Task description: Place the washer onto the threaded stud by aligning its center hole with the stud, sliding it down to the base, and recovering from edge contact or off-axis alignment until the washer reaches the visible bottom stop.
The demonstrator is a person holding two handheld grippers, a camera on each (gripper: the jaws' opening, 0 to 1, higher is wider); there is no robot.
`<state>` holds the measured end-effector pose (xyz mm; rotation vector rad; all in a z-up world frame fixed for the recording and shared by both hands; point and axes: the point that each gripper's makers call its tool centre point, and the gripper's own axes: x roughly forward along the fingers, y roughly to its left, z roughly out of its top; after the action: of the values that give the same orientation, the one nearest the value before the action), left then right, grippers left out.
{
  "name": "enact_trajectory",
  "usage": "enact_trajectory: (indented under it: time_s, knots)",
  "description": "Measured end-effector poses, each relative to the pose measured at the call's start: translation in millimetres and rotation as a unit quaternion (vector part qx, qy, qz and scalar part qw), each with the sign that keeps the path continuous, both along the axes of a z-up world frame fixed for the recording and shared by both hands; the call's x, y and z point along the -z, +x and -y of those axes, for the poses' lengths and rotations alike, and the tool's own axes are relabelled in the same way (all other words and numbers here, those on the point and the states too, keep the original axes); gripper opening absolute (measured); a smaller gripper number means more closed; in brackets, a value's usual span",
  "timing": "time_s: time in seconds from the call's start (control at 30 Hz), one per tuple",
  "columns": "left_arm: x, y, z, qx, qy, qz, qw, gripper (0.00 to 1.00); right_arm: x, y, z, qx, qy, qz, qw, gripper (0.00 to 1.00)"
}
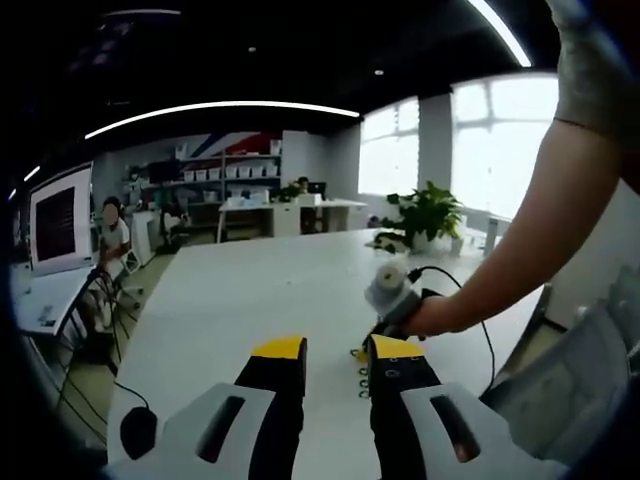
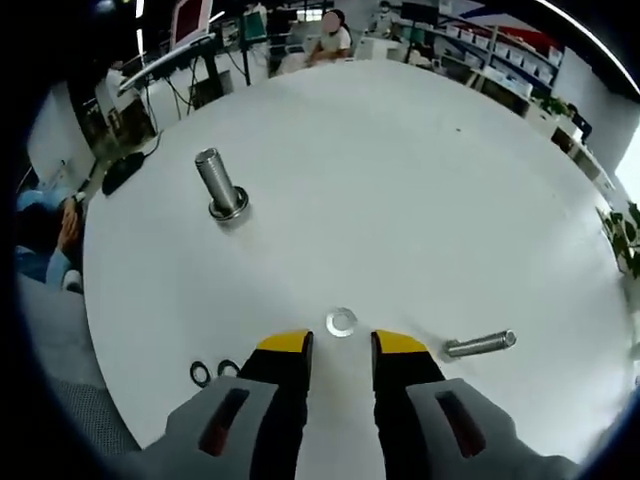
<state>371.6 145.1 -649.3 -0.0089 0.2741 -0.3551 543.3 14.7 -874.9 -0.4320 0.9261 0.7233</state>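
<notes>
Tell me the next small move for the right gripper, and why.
Probably ease the right gripper forward and down so its open jaws straddle the washer, then close. The washer lies flat on the white table just ahead of the yellow tips, ungripped, while the upright threaded stud stands far off to the left.

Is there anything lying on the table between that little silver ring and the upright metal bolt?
No. In the right gripper view, the stretch of white table between the small silver washer and the upright threaded steel stud is bare.
</notes>
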Motion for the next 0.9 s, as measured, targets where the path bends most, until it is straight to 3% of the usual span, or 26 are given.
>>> enact_trajectory:
  time_s: [0.17, 0.9]
  knots:
    - [1.3, -0.2, 1.4, 0.003, 0.002, -0.003, 1.0000, 0.22, -0.1, -0.1, -7.8, -0.010, 0.012, -0.001, 0.9999, 0.18]
    - [3.6, -0.8, 2.5, 0.008, 0.006, -0.007, 0.9999, 0.22, -0.2, 6.2, -6.8, 0.032, 0.027, -0.009, 0.9991, 0.15]
